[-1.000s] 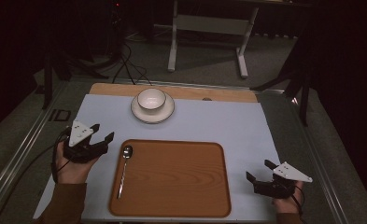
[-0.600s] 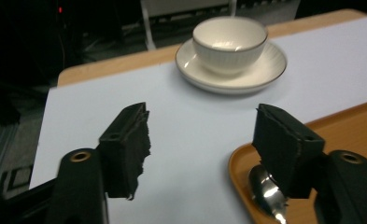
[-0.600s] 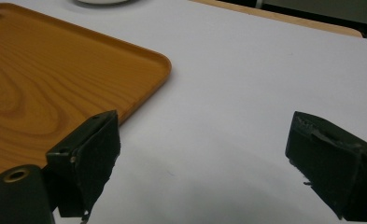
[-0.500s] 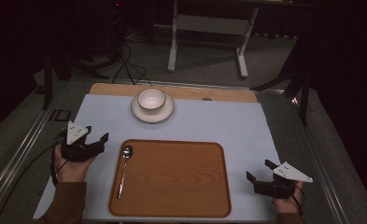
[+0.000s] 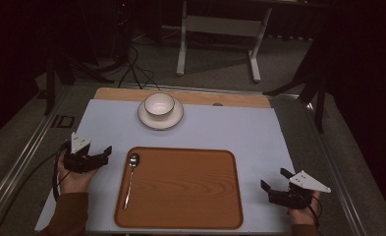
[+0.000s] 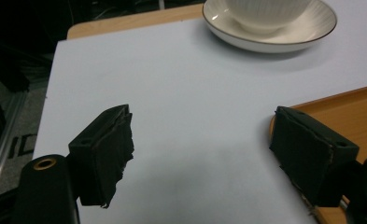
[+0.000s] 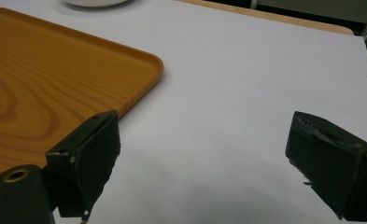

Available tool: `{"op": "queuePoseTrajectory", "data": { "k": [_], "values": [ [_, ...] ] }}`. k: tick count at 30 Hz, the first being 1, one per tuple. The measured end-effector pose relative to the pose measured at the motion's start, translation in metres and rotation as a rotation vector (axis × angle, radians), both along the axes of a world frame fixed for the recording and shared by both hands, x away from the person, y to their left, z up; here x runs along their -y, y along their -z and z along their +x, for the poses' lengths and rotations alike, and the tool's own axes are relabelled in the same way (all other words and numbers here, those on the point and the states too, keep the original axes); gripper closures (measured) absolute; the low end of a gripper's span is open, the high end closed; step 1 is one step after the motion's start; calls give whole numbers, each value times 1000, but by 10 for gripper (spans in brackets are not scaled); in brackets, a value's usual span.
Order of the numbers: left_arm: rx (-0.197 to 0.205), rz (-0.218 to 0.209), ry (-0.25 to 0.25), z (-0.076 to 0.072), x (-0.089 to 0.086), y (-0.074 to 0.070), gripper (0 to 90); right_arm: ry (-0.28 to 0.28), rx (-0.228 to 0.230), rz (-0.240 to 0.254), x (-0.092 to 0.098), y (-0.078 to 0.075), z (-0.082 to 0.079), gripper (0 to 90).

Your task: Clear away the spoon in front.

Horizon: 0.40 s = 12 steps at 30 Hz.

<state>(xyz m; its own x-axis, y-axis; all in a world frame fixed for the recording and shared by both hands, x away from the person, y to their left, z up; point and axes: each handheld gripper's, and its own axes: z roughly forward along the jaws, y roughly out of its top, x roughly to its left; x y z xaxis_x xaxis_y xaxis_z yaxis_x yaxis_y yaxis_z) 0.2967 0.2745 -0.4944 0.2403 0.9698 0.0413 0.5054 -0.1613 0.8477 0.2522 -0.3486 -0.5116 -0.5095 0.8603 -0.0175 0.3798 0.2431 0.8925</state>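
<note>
Both my black two-jaw grippers gape wide and hold nothing: the left gripper (image 5: 101, 156) at lower left, the right gripper (image 5: 274, 179) at lower right. Between them lies the brown wooden tray (image 5: 180, 189), carrying a silver metal spoon (image 5: 130, 177) along its left edge.

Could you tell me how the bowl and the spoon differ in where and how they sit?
The white bowl stands upright on a white saucer at the far side of the mat; the metal spoon lies flat on the wooden tray, along its left edge. The bowl is round and ceramic-looking, the spoon long and slim. Neither is held by a gripper.
</note>
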Motion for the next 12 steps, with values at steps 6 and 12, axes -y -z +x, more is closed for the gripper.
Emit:
{"op": "queuePoseTrajectory", "data": {
  "k": [6, 12],
  "values": [
    [-35, 22, -18, 10, -1, 14, 206, 13, -7, 9, 4, 2, 2, 100],
    [-103, 21, -21, 20, -1, 29, 206, 16, -36, -16, 5, 9, 7, 100]
  ]
}}
